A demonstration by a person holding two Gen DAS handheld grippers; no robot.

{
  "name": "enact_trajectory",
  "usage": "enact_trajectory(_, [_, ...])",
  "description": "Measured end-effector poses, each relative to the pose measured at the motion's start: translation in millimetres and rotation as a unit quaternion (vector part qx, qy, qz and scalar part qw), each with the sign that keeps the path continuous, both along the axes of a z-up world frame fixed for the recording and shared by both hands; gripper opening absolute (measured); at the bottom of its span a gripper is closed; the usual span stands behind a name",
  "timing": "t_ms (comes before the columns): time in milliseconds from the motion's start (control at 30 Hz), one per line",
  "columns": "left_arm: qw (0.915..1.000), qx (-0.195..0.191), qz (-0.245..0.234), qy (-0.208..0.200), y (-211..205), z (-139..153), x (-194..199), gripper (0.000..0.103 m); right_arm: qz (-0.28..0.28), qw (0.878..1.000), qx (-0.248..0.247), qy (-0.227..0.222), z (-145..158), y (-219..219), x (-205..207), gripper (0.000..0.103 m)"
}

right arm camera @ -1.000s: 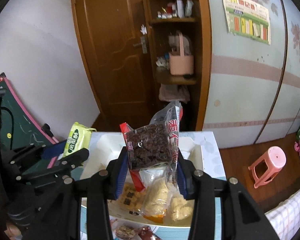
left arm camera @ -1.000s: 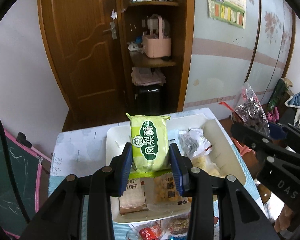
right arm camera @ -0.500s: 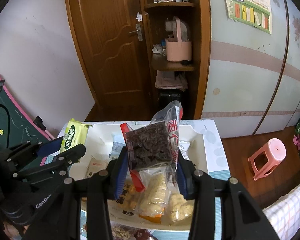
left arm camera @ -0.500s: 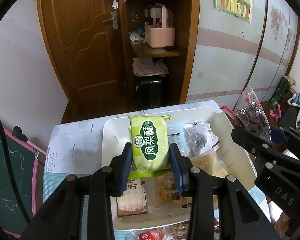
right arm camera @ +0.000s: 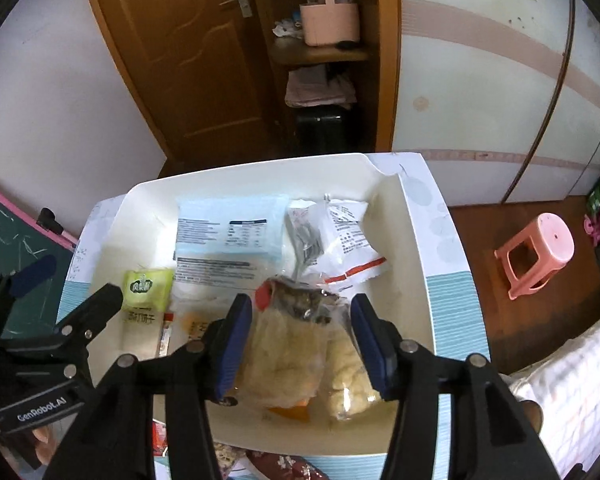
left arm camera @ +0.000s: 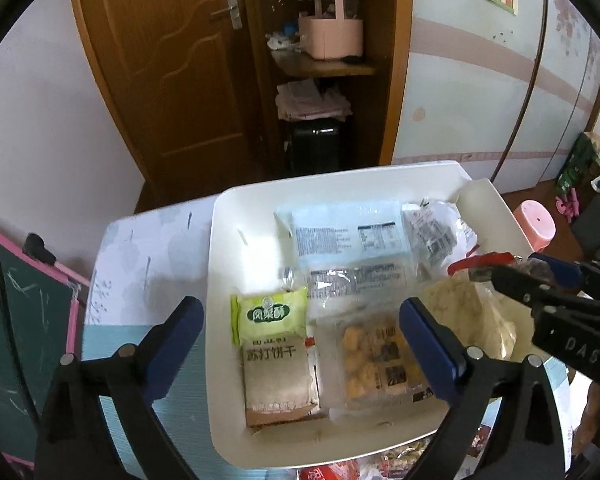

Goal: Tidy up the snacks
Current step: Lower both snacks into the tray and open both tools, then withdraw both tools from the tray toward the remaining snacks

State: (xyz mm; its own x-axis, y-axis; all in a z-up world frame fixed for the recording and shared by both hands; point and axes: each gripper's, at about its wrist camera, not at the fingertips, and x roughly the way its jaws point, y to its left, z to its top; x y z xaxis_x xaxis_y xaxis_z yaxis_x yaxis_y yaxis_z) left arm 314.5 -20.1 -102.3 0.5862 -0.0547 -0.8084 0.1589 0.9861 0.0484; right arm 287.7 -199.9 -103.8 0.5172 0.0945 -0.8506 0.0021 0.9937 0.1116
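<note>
Green packet dropped; left claw opening.

- Grippers: two, left gripper and right gripper
- White tray: one
- Snack packets in the tray: about eight (overlapping, count rough)
- Pink stool: one

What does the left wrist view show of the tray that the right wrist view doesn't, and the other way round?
Only the left wrist view: the brown cracker pack in full below the green pack, and the left hand-held gripper, jaws just opened wide, nothing between them.

Only the right wrist view: the dark snack bag lying on the pale puffs, between the right hand-held gripper's jaws, which have just been opening.

Both: the white tray, green pack, blue packet.
</note>
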Motion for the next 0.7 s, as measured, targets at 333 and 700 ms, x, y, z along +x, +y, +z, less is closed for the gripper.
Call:
enact_trajectory(333, [1.0,-0.003,0.0,-0.002,1,5,-11,0.098,0.006,1.0,0.003,-0.008,8,5,-7,0.052])
enact_trajectory(700, [0.9997,-0.004,-0.003,-0.025,1,37,-37,0.098,0.013,1.0,0.009,-0.027,35,16,-28,0.052])
